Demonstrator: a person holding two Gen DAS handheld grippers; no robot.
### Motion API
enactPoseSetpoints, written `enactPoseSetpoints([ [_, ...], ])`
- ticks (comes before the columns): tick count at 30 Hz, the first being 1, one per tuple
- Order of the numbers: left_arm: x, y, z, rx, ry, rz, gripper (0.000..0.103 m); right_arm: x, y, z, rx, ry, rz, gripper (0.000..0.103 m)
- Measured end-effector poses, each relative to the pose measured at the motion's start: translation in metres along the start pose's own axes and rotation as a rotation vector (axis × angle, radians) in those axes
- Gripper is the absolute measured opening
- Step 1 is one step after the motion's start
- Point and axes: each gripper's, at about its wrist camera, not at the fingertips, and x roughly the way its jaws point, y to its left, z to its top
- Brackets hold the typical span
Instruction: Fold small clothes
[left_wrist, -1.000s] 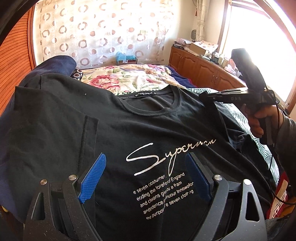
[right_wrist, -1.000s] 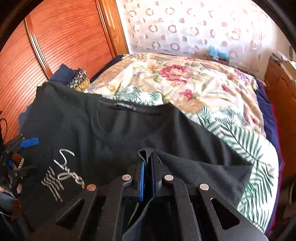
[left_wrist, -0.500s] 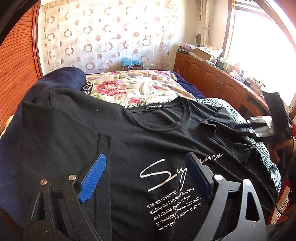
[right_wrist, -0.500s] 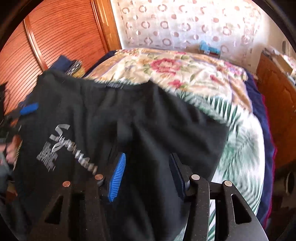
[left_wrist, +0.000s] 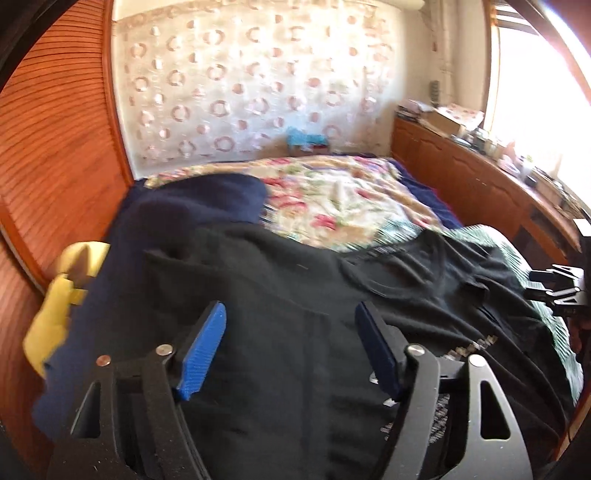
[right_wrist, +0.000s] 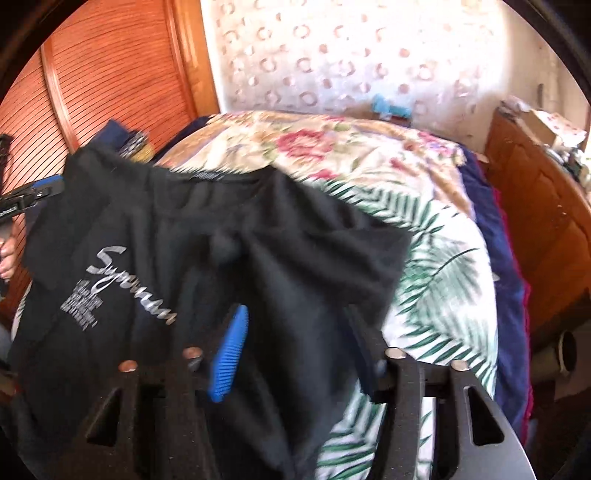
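Left wrist view
Left gripper (left_wrist: 291, 350): fingers spread wide, blue pads apart, nothing between them; poised over the garment.
Black T-shirt (left_wrist: 295, 295): spread face-up across the bed, neckline toward the far side, print partly visible at right.
Navy garment (left_wrist: 184, 206): under and beyond the shirt's left side.
Yellow cloth (left_wrist: 62, 306): at left edge, beside the navy garment.
Right gripper (left_wrist: 554, 291): at far right edge by the shirt's sleeve; somewhat blurred.

Right wrist view
Right gripper (right_wrist: 295, 354): fingers spread, gripping nothing; black fabric lying beneath the gap.
Black T-shirt (right_wrist: 192, 258): rumpled, sleeve edge over the floral bedspread (right_wrist: 424, 258); white script print at left.
Left gripper (right_wrist: 33, 194): at left edge, near shirt's far shoulder.
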Motion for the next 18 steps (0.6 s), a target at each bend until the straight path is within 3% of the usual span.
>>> enactPoseSetpoints([
  [8,0.007,0.045,0.007,-0.086,0.011,0.081,0.059,0.029,-0.020,0.007,0.048,0.005,-0.120,0.070],
  [18,0.030,0.060,0.008,-0.108,0.072,0.088,0.049,0.044,-0.024,0.014,0.062,0.017,-0.132,0.070],
])
